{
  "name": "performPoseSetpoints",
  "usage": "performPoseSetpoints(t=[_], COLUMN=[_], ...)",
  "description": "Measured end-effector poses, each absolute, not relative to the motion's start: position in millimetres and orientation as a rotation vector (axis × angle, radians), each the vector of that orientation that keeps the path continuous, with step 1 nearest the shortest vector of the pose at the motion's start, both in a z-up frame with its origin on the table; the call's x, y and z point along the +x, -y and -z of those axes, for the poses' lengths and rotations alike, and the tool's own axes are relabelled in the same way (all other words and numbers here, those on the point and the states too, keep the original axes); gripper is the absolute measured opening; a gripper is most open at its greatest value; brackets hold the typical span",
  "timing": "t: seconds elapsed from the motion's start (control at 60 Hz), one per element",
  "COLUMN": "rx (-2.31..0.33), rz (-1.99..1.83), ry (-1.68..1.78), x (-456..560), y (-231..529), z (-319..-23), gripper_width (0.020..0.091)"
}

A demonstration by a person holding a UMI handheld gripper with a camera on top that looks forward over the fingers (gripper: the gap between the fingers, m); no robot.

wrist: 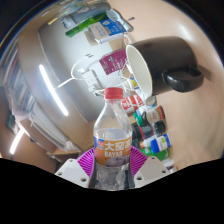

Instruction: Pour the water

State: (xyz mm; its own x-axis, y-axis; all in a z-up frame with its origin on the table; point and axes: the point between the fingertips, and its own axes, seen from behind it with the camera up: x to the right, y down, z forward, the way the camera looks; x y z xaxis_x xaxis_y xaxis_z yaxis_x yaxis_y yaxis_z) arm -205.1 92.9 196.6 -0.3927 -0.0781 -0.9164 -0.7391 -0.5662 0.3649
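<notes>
- Gripper [112,168] clamped on a water bottle [113,140], purple pads [87,160] pressing both sides.
- Bottle tilted, red cap [115,93] on, just below a white cup [136,68].
- Black pot [168,58] beside cup.

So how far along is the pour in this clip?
Done: the hand-held gripper is shut on the water bottle and has it lifted near the white cup. In hand: carrying it upright. Left: the red cap looks still on, and no water is flowing, so the pouring itself hasn't begun.
</notes>
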Motion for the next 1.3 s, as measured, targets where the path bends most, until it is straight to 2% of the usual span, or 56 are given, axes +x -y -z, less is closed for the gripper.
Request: performPoseSetpoints(t=[0.183, 0.4, 0.55, 0.683, 0.817, 0.9, 1.033, 1.167, 1.3], rx=[-1.240, -1.263, -1.326, -1.521, -1.436, -1.410, -1.460, -1.538, -1.604], rz=[-2.142, -2.133, -2.089, -1.734, -1.124, -0.764, -0.284, -0.077, -0.029], ry=[-1.294, -1.273, -1.109, -0.533, -0.218, -0.127, -0.101, -0.059, 0.013], x=[-186, -189, -194, -194, -87, -9, 107, 175, 187], y=[-101, -99, -86, -60, -74, -95, -130, -159, -175], z=[-200, -192, -214, -251, -309, -315, -274, -205, -147], gripper_width=[0.0449, 0.0449, 0.0449, 0.0450, 0.0447, 0.0449, 0.0449, 0.0450, 0.0452])
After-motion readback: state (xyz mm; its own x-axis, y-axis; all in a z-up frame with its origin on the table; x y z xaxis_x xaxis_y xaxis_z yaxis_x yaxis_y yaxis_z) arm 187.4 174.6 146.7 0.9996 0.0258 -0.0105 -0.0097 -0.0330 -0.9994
